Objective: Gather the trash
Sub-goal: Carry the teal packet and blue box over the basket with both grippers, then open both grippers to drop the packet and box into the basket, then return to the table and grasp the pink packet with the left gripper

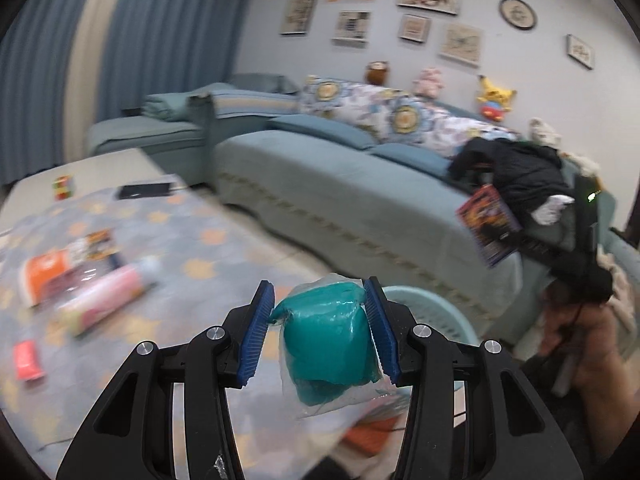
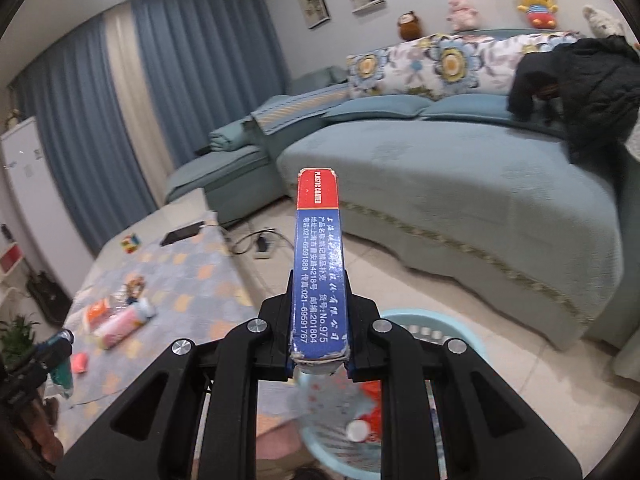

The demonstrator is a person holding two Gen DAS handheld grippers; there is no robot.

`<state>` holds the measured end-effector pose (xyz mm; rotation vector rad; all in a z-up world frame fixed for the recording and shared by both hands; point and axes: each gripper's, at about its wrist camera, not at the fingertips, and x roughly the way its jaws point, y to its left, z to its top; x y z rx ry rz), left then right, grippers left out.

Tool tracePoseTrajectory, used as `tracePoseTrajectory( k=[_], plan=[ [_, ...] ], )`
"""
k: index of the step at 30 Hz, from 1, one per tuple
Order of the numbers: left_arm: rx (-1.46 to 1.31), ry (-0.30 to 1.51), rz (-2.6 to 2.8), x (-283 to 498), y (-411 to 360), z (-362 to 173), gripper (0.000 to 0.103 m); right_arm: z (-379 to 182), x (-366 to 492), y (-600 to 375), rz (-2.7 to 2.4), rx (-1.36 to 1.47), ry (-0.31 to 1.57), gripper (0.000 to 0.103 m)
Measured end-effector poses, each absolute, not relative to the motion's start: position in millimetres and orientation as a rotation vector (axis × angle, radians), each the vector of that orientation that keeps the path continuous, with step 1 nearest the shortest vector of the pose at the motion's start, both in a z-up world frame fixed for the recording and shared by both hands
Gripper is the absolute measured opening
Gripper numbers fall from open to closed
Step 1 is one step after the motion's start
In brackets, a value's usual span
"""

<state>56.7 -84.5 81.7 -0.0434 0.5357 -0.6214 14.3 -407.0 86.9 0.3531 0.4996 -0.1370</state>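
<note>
The left gripper (image 1: 320, 320) clamps a teal wad in clear plastic wrap (image 1: 332, 340) — the blue pads (image 1: 256, 332) press on both its sides, and loose film hangs below the jaws. Behind it, at about four o'clock from the wad, the rim of a pale blue basket (image 1: 436, 304) curves past the right finger. At three to four o'clock in this view a person's hand (image 1: 588, 344) holds the other tool, which carries a flat card box seen face-on.

The right gripper (image 2: 320, 320) is closed narrow on that blue and red card box (image 2: 318, 256), which stands on edge and points away toward twelve o'clock, its red end farthest out. Directly below the jaws, at six o'clock, sits the pale blue basket (image 2: 416, 316) on the tiled floor, with red and white scraps (image 2: 360, 428) inside, blurred.

On the patterned table (image 2: 192, 276) at nine o'clock lie more pieces: an orange packet (image 2: 96, 312), a pink tube with a white cap (image 2: 124, 324) just beside it, and a small pink-red wrapper (image 2: 79, 362) nearer the edge. Farther back, at ten o'clock, are a colour cube (image 2: 131, 242) and a dark phone (image 2: 182, 234). The blue sofa (image 2: 460, 184) fills one to three o'clock, a black jacket (image 2: 580, 88) heaped on it — plush toys line its back
</note>
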Motion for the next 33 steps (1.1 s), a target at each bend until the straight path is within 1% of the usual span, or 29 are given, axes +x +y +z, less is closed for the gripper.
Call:
tracePoseTrajectory(
  k=[5,10,15,18,19,21,27,29,31,33],
  plan=[
    [-0.031,0.546,-0.724,68,-155,83,0.045,88,7,-419,-0.191,0.325,0.474,0.015],
    [-0.008,0.584,-0.8,82,-213,81,0.045,78,5,-445,-0.215,0.408,0.514,0.015],
    [-0.046,0.681,-0.854,107,-248,68,0.047,58,8,-472,-0.251,0.507,0.602,0.015],
    [-0.08,0.761,-0.888,120,-258,57,0.051,52,7,-482,-0.251,0.562,0.619,0.016],
    [-0.088,0.789,-0.889,124,-260,52,0.056,51,7,-484,-0.249,0.575,0.617,0.017],
    [-0.087,0.811,-0.876,128,-262,48,0.061,50,5,-487,-0.25,0.594,0.609,0.021],
    [-0.053,0.79,-0.843,121,-248,49,0.063,50,2,-491,-0.248,0.631,0.582,0.03],
    [-0.029,0.781,-0.817,117,-240,50,0.064,52,2,-490,-0.25,0.632,0.578,0.038],
    [0.013,0.768,-0.771,110,-227,48,0.067,54,1,-488,-0.246,0.629,0.567,0.044],
    [0.094,0.755,-0.69,101,-211,41,0.067,57,2,-483,-0.232,0.615,0.561,0.047]
  ],
)
